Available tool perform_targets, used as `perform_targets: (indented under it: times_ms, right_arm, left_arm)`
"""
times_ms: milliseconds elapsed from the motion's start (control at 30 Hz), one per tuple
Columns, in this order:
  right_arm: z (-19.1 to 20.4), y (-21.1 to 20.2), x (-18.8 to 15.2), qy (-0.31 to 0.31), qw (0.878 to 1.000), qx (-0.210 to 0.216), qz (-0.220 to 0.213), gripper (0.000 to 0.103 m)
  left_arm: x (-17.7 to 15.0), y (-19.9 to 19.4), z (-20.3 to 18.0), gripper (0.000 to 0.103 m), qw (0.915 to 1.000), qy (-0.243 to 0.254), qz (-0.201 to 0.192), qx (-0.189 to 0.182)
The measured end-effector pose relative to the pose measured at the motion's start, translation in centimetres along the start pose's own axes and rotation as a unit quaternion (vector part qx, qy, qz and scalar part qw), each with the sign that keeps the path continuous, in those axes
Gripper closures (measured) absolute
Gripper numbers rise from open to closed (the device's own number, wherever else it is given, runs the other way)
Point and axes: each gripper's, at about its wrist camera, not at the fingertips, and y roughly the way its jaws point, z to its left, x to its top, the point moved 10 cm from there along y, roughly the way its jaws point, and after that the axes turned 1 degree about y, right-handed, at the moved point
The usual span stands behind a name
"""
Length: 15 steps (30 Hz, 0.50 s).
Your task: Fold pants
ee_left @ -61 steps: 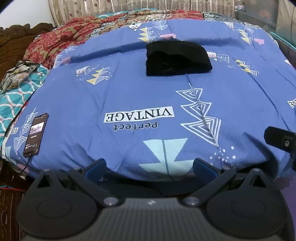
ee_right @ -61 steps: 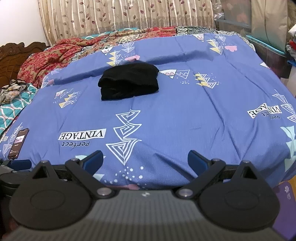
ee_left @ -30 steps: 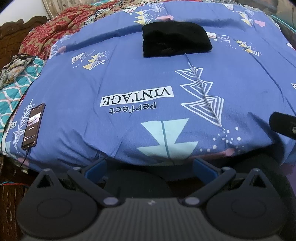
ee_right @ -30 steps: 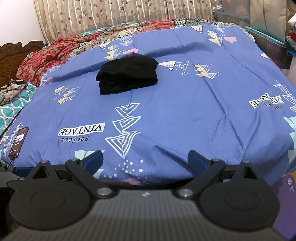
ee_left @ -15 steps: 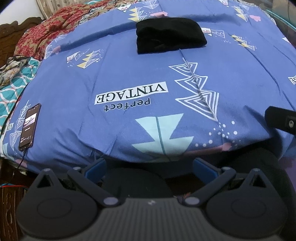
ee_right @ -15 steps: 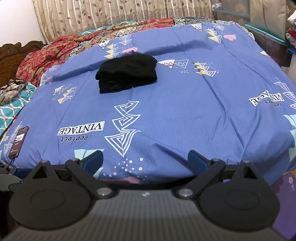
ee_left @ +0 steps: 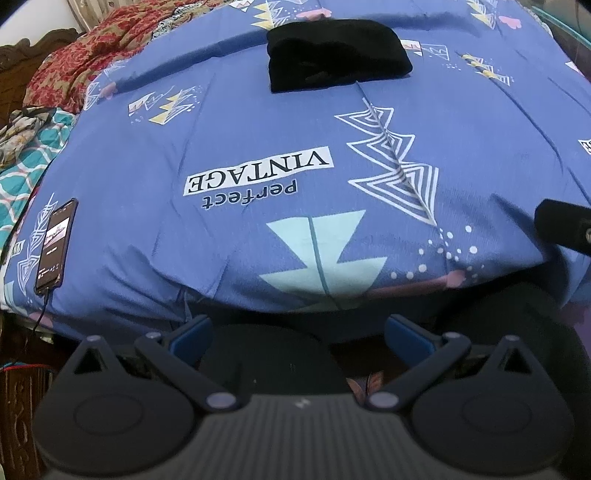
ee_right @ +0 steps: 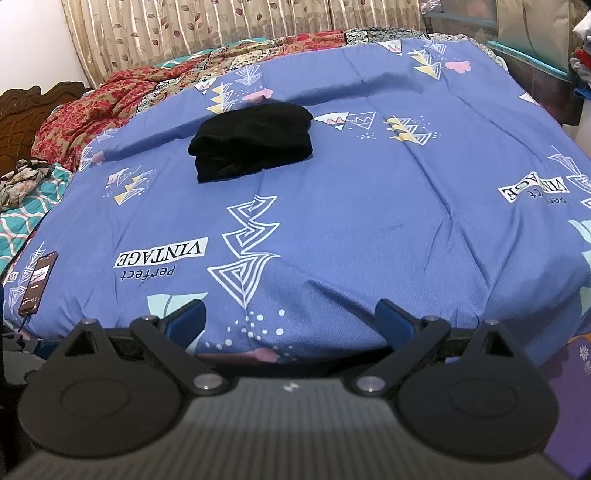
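Your blue printed cotton bedsheet (ee_right: 369, 206) lay smooth, soft black folded pants (ee_right: 255, 140) resting midway; both left gripper (ee_left: 297, 334) and right gripper (ee_right: 290, 321) gaped wide, empty.

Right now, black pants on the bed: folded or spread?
Folded. The black pants lie as a compact stacked bundle on the blue bedsheet, layered edges showing; both open grippers are clear of them.

A home bedroom. A bed fills both views, covered by a blue cotton bedsheet (ee_right: 369, 206) printed with triangles and "perfect VINTAGE" labels. A carved dark wooden headboard (ee_right: 26, 118) stands at the left end. A red floral quilt (ee_right: 92, 110) lies bunched along the far side, a teal patterned cover (ee_left: 22, 162) beside it. Beige leaf-print curtains (ee_right: 221, 22) hang behind. A black smartphone on a charging cable (ee_left: 55, 245) rests near the bed's edge.
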Motion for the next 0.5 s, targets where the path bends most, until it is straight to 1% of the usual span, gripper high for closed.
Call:
perform_targets:
  times_ms: [500]
  right_arm:
    - [-0.33,0.06,0.06,0.002,1.0,0.001,-0.001,0.004]
  left_arm:
    - [0.25,-0.36,-0.12,0.0,0.9999,0.01,-0.011,0.002]
